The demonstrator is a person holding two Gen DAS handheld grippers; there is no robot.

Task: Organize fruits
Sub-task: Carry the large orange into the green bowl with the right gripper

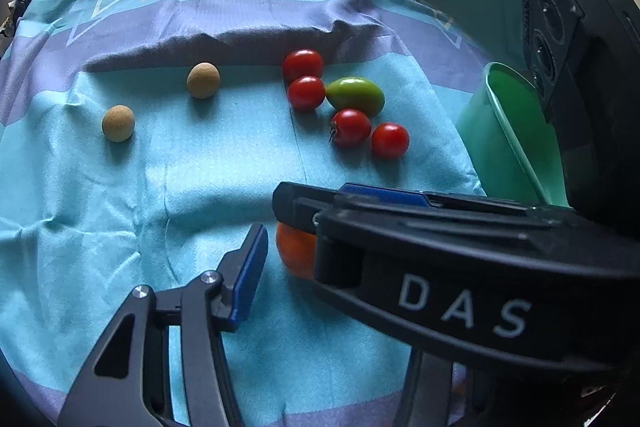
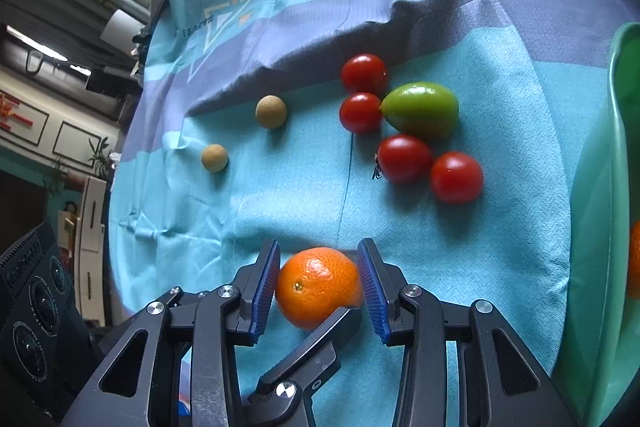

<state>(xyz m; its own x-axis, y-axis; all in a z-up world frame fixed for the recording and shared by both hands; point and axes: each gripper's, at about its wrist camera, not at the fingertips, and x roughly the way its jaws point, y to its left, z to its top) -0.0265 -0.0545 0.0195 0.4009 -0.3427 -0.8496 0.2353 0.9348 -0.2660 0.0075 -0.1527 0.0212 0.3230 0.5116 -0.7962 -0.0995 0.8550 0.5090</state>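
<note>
An orange mandarin [image 2: 316, 285] lies on the teal cloth between the blue pads of my right gripper [image 2: 318, 287], whose jaws stand around it, touching or nearly touching its sides. The mandarin [image 1: 296, 251] also shows in the left wrist view, half hidden behind the right gripper [image 1: 360, 211], which crosses in front. My left gripper shows one blue-padded finger [image 1: 250, 271]; its other finger is hidden. Several red cherry tomatoes [image 2: 404, 157] and a green tomato [image 2: 420, 109] lie clustered beyond. Two tan longans [image 2: 271, 111] lie to the left.
A green plastic bowl [image 2: 600, 227] stands at the right, with something orange inside at its edge [image 2: 634, 259]. It also shows in the left wrist view [image 1: 504, 139]. The cloth [image 1: 160, 187] has a raised fold behind the fruits [image 1: 224, 43].
</note>
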